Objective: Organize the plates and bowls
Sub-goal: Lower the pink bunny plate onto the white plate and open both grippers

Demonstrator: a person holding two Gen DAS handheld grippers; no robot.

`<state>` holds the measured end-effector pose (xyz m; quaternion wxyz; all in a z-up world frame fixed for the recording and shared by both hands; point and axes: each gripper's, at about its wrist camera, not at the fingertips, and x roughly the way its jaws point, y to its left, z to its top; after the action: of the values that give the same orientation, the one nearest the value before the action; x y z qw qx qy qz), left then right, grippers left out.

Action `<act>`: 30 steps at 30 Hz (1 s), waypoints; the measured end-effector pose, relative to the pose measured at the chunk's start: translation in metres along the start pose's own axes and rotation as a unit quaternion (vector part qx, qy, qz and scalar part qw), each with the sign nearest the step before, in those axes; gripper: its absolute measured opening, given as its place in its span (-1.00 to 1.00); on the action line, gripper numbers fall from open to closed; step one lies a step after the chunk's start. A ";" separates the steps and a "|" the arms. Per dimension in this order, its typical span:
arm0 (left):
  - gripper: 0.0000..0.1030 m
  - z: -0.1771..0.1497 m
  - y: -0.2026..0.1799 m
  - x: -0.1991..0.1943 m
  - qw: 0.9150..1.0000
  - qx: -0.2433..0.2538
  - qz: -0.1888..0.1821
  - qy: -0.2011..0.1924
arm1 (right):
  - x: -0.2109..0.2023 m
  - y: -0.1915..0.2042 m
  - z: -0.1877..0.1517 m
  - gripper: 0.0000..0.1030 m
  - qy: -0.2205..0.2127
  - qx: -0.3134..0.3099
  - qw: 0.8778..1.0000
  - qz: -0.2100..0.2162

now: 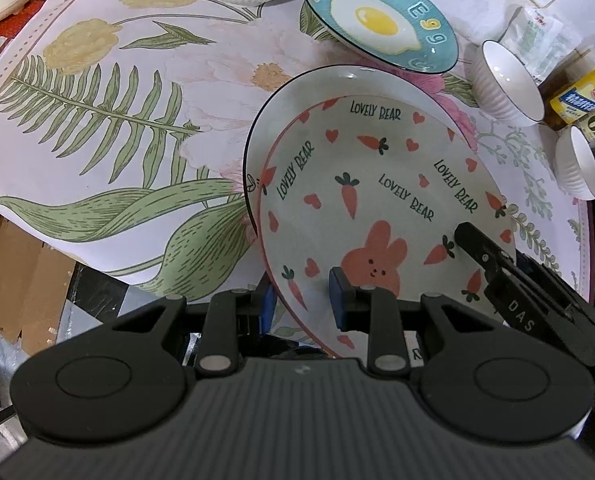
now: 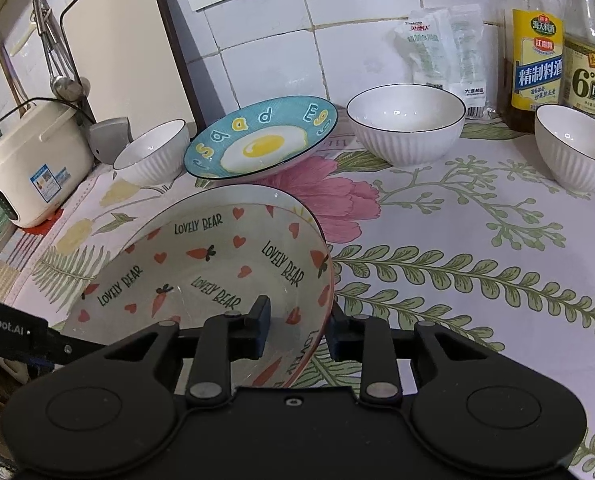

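Note:
A pink-rimmed "Lovely Bear" plate (image 1: 361, 208) with carrots and a rabbit lies on top of a white black-rimmed plate (image 1: 265, 120) on the floral cloth. My left gripper (image 1: 303, 300) straddles its near rim, one finger under, one over. My right gripper (image 2: 297, 330) straddles the same plate's (image 2: 217, 264) right rim and shows in the left wrist view (image 1: 481, 252). A blue fried-egg plate (image 1: 377, 16) (image 2: 257, 140) lies tilted behind. Three white ribbed bowls stand around: (image 2: 153, 152), (image 2: 405, 120), (image 2: 577, 148).
A cream rice cooker (image 2: 33, 160) and a cutting board (image 2: 125, 52) stand at the left by the tiled wall. Two sauce bottles (image 2: 537, 56) and a plastic bag (image 2: 441, 40) stand at the back right. The table's edge (image 1: 97, 264) drops off near my left gripper.

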<state>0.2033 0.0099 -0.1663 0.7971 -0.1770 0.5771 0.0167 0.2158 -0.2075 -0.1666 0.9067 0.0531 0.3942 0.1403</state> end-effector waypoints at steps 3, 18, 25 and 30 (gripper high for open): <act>-0.49 0.003 -0.002 0.003 1.000 0.001 0.014 0.004 | 0.004 0.004 0.000 -0.29 -0.003 -0.017 1.000 -0.006; -0.52 0.006 -0.008 -0.011 1.000 0.021 0.014 -0.016 | 0.008 0.015 0.003 -0.28 -0.005 -0.066 0.997 -0.039; -0.52 -0.005 -0.017 -0.054 0.998 0.051 -0.011 -0.045 | -0.044 0.021 0.017 -0.27 -0.038 -0.065 0.997 0.003; -0.45 -0.015 -0.021 -0.095 0.993 0.084 -0.016 -0.085 | -0.087 0.028 0.032 -0.05 -0.072 -0.059 0.995 0.026</act>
<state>0.1631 0.0021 -0.0771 0.8554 -0.1165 0.5039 -0.0297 0.1766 -0.2064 -0.0781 0.9303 0.0190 0.3177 0.1824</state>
